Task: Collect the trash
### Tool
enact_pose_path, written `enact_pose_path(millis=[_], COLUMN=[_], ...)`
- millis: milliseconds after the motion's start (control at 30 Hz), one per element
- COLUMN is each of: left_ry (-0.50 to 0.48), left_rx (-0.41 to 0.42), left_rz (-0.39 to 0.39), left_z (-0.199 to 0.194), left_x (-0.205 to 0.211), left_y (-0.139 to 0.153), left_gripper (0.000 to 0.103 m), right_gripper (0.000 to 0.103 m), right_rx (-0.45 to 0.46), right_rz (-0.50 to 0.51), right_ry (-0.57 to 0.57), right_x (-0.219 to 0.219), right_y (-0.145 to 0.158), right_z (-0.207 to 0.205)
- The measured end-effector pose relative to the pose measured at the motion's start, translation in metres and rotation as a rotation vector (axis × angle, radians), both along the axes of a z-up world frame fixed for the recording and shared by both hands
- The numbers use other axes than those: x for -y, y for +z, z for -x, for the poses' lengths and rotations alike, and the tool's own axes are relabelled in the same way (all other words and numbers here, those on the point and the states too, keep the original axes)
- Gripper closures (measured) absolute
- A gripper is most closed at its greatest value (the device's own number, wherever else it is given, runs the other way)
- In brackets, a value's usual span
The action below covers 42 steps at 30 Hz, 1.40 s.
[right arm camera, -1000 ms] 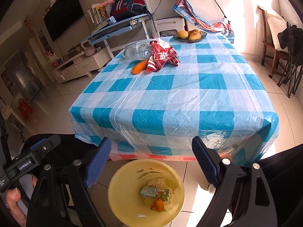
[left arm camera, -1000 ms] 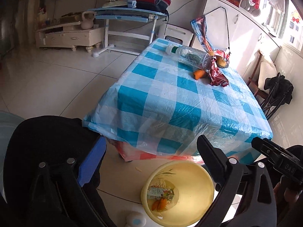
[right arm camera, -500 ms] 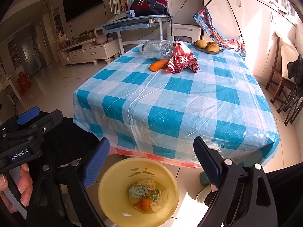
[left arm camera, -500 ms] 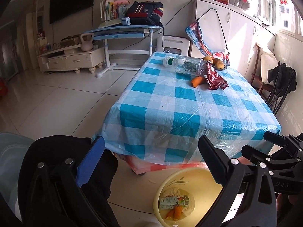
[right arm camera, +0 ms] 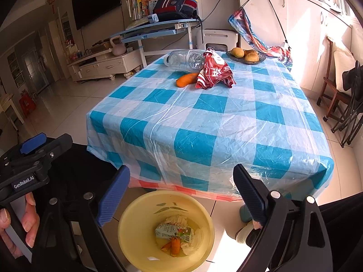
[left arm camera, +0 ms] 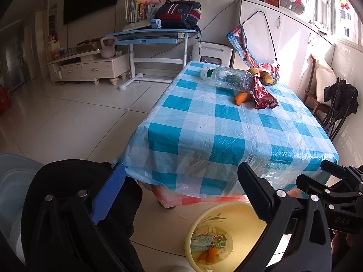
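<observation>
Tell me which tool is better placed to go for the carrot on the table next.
Probably the left tool. The carrot lies on the left side of the trash pile, beside the red wrapper, so it faces the left tool. The right tool would have to cross over. Both are open, empty and equally far back.

We see the yellow bin (left arm camera: 205,224) partly hidden behind a gripper finger (left arm camera: 256,195); the carton's (right arm camera: 174,230) print is too small to read.

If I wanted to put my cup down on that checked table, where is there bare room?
The near half of the table is bare cloth, from the front edge up to the carrot and red wrapper. The far end is crowded: the plastic bottle and fruit bowl sit there.
</observation>
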<state>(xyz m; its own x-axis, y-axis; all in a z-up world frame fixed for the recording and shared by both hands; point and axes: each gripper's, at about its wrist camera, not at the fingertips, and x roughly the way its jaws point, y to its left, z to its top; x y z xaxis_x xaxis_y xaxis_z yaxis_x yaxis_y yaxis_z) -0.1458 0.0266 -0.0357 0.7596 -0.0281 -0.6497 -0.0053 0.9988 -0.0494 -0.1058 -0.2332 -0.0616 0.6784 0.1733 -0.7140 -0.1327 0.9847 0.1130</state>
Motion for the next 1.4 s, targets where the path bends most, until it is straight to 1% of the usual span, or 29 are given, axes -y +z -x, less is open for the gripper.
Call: enact_pose_path(millis=[1400], left_ry=[0.007], left_rx=[0.006], left_rz=[-0.011], left_z=[-0.0009], left_x=[-0.0060], left_y=[-0.0024], left_gripper=[0.007], right_gripper=[0.014], right_rx=[0.010], right_rz=[-0.008], right_ry=[-0.009], right_x=[0.0018], right_y=[0.0040], right_z=[0.0001])
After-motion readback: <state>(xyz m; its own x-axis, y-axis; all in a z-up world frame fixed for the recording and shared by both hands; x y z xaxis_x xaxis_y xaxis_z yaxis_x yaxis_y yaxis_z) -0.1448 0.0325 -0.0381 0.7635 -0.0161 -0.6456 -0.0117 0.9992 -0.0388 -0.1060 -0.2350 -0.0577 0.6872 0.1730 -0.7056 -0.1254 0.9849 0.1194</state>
